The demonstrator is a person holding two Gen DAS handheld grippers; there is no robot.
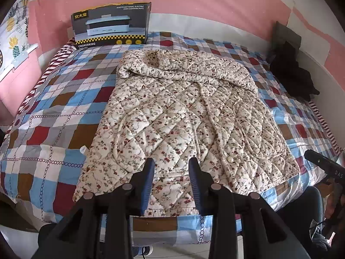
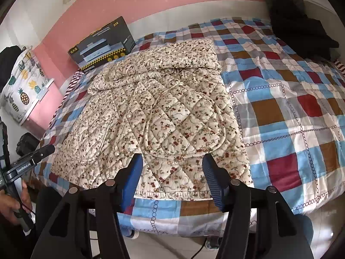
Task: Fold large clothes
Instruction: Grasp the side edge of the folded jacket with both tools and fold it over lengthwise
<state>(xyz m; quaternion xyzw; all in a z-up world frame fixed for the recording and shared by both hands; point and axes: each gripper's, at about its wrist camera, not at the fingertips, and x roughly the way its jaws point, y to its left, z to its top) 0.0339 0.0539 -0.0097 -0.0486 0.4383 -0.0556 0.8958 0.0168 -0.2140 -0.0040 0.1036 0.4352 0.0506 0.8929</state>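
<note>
A cream quilted jacket with a small red flower print [image 1: 185, 116] lies flat on the bed, front up, its sleeves folded in across the top. It also shows in the right wrist view [image 2: 163, 112]. My left gripper [image 1: 171, 164] is open and empty, held above the jacket's near hem. My right gripper [image 2: 172, 159] is open and empty, held above the near hem on the jacket's right side. The right gripper's body shows in the left wrist view [image 1: 323, 164]. The left gripper's body shows in the right wrist view [image 2: 32, 157].
The bed has a checked blue, red, brown and white cover [image 1: 49, 116]. A Cookerking appliance box [image 1: 112, 23] stands at the head on the left. Dark clothes [image 1: 289, 69] lie at the far right corner. A pink wall runs behind. A pineapple-print cloth [image 2: 23, 82] hangs on the left.
</note>
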